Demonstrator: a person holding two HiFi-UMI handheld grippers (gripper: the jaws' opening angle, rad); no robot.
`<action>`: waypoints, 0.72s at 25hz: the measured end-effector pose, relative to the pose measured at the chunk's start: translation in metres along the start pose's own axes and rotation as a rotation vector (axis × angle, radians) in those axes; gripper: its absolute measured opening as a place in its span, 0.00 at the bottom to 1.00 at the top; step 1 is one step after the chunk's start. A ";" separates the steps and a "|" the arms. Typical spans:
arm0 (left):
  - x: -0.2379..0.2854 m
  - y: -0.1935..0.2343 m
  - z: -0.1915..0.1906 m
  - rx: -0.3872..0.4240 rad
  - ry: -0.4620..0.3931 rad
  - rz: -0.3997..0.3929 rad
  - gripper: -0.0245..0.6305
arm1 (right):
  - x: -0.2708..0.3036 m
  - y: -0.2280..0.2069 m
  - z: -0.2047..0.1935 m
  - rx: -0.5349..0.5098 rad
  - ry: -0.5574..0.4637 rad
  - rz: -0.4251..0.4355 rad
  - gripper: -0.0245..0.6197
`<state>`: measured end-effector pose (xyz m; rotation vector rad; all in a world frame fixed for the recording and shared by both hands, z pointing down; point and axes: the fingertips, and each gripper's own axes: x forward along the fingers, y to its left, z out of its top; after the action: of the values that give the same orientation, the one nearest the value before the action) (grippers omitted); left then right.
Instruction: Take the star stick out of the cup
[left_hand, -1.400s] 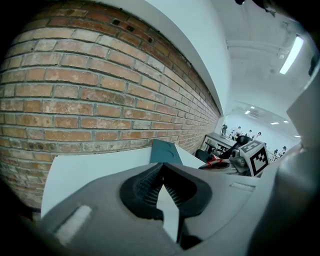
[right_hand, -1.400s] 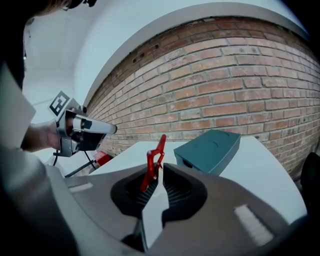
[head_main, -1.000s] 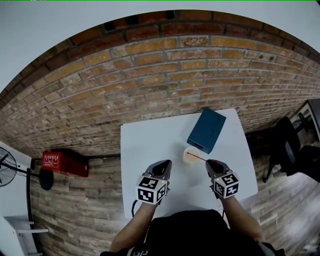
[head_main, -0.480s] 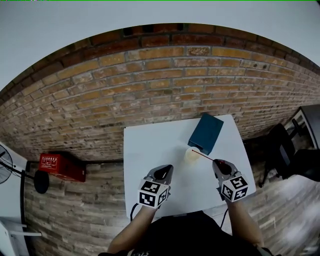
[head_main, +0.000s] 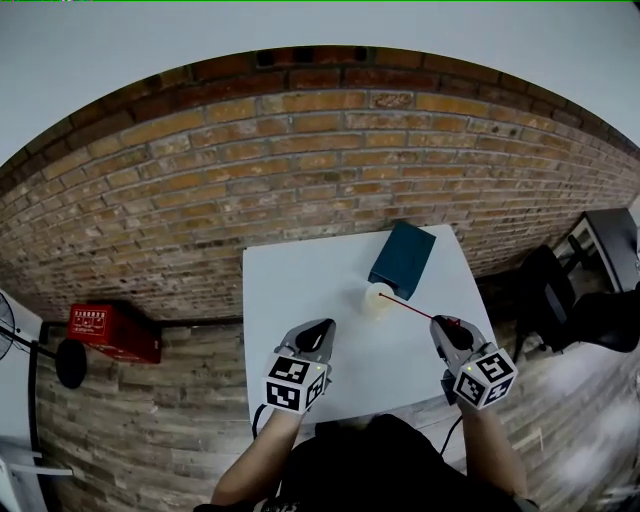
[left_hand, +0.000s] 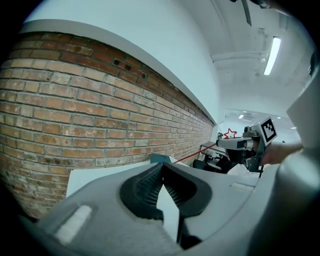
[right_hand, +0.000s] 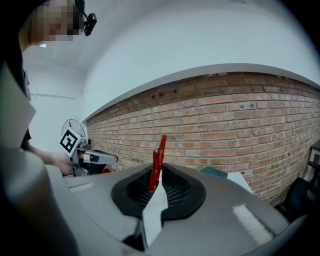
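Red-brown brick wall (head_main: 300, 170) at the back, white square table (head_main: 290, 310) set against it. On that table, a dark teal rectangular box (head_main: 402, 258) and, just beside its near corner, a small pale round cup (head_main: 376, 303).

Held in the right gripper (head_main: 447, 328): a thin red star-topped stick (head_main: 410, 308), both jaws clenched on it. Hovering low over the table's near left part, well apart from the cup: the left gripper (head_main: 322, 332), its 2 jaws closed tip to tip on nothing.

Could go wrong in 2 ways, by the look of it. With so thin a shaft pinched between ribbed pads (right_hand: 175, 186), might pivot or slide out if swung fast. If the far tip is not yet past the rim, could catch on a sideways pull and tip so light a cup, or shove it against the box.

Sits gripped near the star end, star poking up past the fingertips in the right gripper view. Slants from there up and left across the head view toward the cup, far tip at the cup's mouth; cannot tell whether that tip is inside or just clear.
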<state>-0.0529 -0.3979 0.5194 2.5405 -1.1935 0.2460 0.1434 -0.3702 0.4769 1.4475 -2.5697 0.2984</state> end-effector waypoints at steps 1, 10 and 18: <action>-0.001 0.001 0.006 0.005 -0.009 0.007 0.05 | -0.003 0.000 0.005 -0.004 -0.005 0.007 0.06; 0.013 -0.015 0.044 0.052 -0.026 0.033 0.05 | -0.039 -0.036 0.037 0.020 -0.113 -0.044 0.06; 0.032 -0.054 0.076 0.080 -0.059 0.025 0.05 | -0.072 -0.069 0.064 0.009 -0.188 -0.036 0.06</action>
<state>0.0103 -0.4161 0.4459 2.6196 -1.2625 0.2308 0.2362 -0.3625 0.4027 1.5932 -2.6860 0.1768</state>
